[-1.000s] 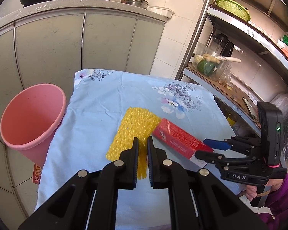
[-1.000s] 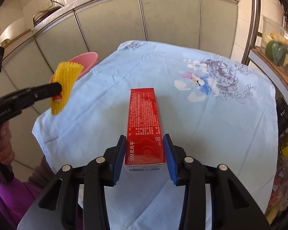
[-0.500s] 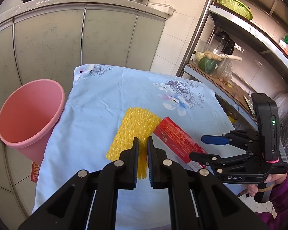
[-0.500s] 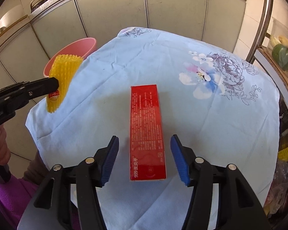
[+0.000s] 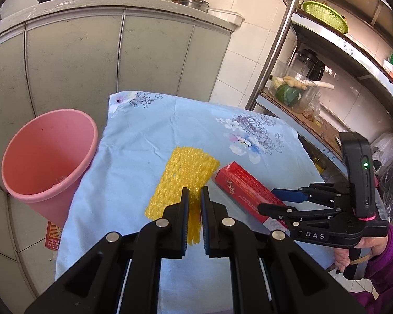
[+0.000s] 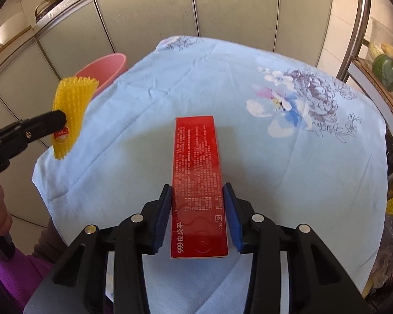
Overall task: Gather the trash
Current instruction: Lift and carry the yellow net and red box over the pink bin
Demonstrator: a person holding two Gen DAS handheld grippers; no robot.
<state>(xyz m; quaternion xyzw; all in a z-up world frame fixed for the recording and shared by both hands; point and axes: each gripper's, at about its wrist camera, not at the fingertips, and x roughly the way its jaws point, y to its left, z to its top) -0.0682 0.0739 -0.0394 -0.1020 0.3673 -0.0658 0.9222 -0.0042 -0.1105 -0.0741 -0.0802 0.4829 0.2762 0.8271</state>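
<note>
My left gripper (image 5: 195, 196) is shut on a yellow foam fruit net (image 5: 183, 178) and holds it above the blue flowered tablecloth (image 5: 149, 141); the net also shows in the right wrist view (image 6: 70, 110). My right gripper (image 6: 196, 196) is shut on a long red box (image 6: 196, 172) and holds it just above the cloth; the box also shows in the left wrist view (image 5: 246, 191), with the right gripper (image 5: 277, 201) around it. A pink bin (image 5: 44, 157) stands at the table's left edge.
Grey kitchen cabinets (image 5: 118, 52) stand behind the table with pans on the counter. A metal shelf rack (image 5: 327, 60) with jars, a squash and a green basket stands to the right. The pink bin (image 6: 104, 68) peeks past the table's far left in the right wrist view.
My right gripper opened around the red box half a second ago and has shut on it again, lifting it. My left gripper has kept hold of the yellow net, raised a little.
</note>
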